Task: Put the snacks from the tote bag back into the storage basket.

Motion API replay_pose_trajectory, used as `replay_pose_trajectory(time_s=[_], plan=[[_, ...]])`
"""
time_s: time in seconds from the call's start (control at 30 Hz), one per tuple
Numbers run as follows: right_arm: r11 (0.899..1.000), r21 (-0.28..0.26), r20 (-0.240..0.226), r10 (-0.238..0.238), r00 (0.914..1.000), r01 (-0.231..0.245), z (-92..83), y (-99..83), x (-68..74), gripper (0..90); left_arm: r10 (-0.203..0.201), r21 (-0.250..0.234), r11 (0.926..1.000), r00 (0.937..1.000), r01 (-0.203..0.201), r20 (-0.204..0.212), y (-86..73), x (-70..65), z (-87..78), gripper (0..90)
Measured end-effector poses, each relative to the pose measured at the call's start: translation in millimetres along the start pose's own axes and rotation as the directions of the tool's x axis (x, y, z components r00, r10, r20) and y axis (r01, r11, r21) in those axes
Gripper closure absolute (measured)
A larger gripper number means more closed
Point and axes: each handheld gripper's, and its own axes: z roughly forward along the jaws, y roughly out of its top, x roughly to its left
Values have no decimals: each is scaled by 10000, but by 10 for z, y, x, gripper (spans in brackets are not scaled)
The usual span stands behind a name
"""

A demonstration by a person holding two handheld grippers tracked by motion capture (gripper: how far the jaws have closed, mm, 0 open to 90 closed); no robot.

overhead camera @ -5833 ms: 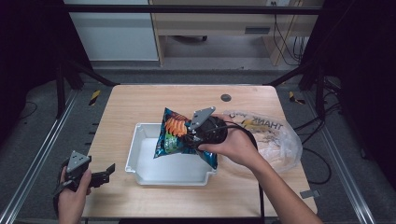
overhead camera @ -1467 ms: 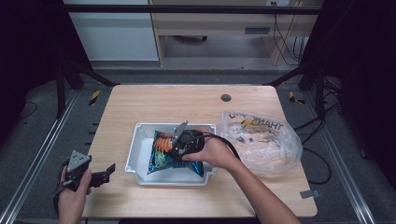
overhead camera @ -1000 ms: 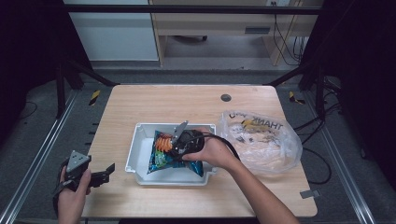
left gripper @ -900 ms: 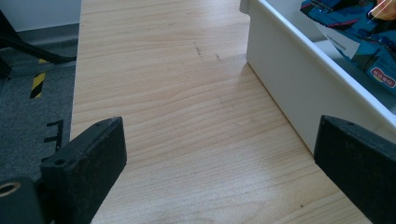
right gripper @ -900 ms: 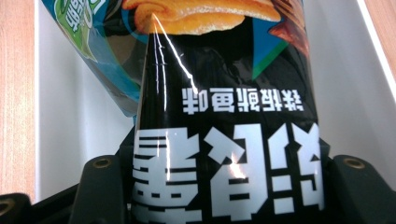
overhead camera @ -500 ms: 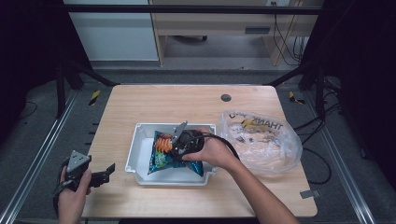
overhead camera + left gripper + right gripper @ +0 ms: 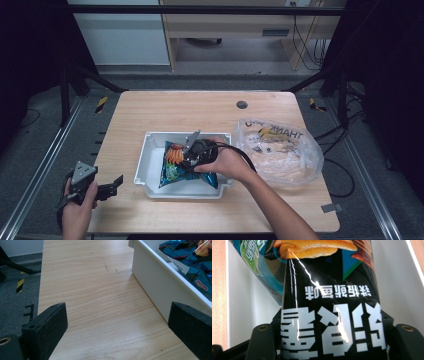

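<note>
Chip bag (image 7: 329,315) lies pinched in the right gripper (image 7: 196,152) over the white tray (image 7: 155,285); left gripper (image 7: 117,332) gapes wide

Wooden table (image 7: 165,112) carries white tray (image 7: 145,167) and plastic bag (image 7: 287,150).

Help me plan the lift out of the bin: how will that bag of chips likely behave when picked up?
The chip bag looks puffed and creased, so it is probably light and would flex rather than stay stiff. Its glossy film shows glare, so it may slip in the right gripper. The contents are likely fragile; a hard squeeze could crush them.
</note>
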Motion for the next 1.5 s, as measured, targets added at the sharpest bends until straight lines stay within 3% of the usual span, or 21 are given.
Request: replay_pose_trajectory(time_s=[0.33, 0.93, 1.5], plan=[[9993, -343, -79, 113, 9999, -116, -27, 7, 7, 257, -10, -2, 10000, 10000, 10, 4, 0, 1, -1, 23], [9992, -341, -49, 211, 9998, -213, -80, 1, 40, 103, 4, -6, 10000, 10000, -4, 9, 2, 1, 0, 23], [9985, -474, 3, 259, 9997, -259, -144, -13, 56, 90, 14, 4, 10000, 10000, -14, 4, 2, 1, 1, 23]])
